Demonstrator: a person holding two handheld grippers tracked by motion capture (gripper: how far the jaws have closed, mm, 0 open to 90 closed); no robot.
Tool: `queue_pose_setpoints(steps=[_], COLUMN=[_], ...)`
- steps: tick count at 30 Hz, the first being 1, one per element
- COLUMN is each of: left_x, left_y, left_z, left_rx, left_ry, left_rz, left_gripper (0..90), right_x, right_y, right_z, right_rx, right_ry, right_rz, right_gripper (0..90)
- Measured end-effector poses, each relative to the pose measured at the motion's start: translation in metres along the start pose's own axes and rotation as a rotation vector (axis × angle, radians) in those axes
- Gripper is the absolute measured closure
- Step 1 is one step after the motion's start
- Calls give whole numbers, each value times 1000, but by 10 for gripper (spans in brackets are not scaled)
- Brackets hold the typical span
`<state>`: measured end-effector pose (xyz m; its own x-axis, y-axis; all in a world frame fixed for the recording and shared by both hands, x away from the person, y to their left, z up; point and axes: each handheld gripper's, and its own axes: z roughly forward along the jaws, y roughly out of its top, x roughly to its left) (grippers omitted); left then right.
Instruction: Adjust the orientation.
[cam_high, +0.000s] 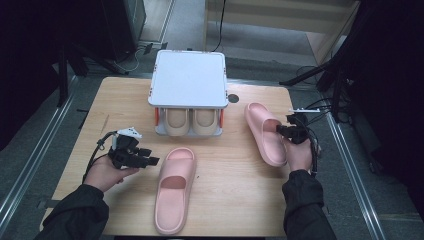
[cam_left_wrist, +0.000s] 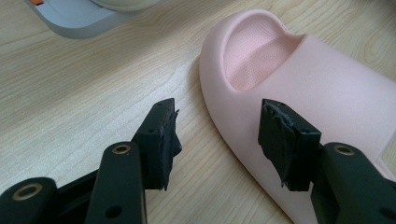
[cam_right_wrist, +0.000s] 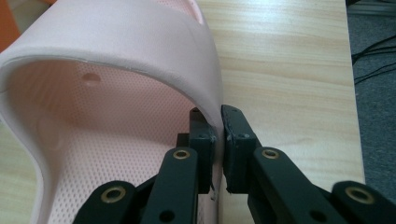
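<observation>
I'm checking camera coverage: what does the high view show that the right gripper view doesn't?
High view alone: the grey rack holding beige slippers, the second pink slipper, and the left gripper, open beside it. Right gripper view alone: the jaws pinching the strap's edge. Both: the right gripper shut on the pink slipper, and the wooden table.

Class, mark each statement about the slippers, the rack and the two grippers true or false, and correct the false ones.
1. The right gripper is shut on the side wall of a pink slipper. True.
2. The left gripper grips the other pink slipper. False: its jaws stand open beside that slipper's toe.
3. A beige pair sits in the rack. True.
4. Both pink slippers are in the rack. False: both are on the wooden table.
</observation>
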<state>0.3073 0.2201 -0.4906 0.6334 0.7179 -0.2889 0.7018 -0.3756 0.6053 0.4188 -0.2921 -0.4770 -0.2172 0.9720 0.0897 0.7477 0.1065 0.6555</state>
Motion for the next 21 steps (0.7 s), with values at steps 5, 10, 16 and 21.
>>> queue_pose_setpoints(steps=[5, 10, 16, 21], left_x=[3, 5, 5, 6], left_y=[4, 10, 15, 15], left_z=[0, 0, 3, 2], left_rx=[0, -4, 6, 6], left_ry=[-8, -45, -38, -32], left_rz=[2, -21, 28, 42], left_gripper=[482, 581, 653, 698], right_x=[10, 20, 27, 36], right_y=[-9, -20, -36, -47], right_z=[-15, -27, -44, -56], right_rx=[-2, -1, -5, -8], right_ry=[-9, 13, 38, 57], right_rz=[-46, -60, -46, -43], right_gripper=[846, 846, 846, 845])
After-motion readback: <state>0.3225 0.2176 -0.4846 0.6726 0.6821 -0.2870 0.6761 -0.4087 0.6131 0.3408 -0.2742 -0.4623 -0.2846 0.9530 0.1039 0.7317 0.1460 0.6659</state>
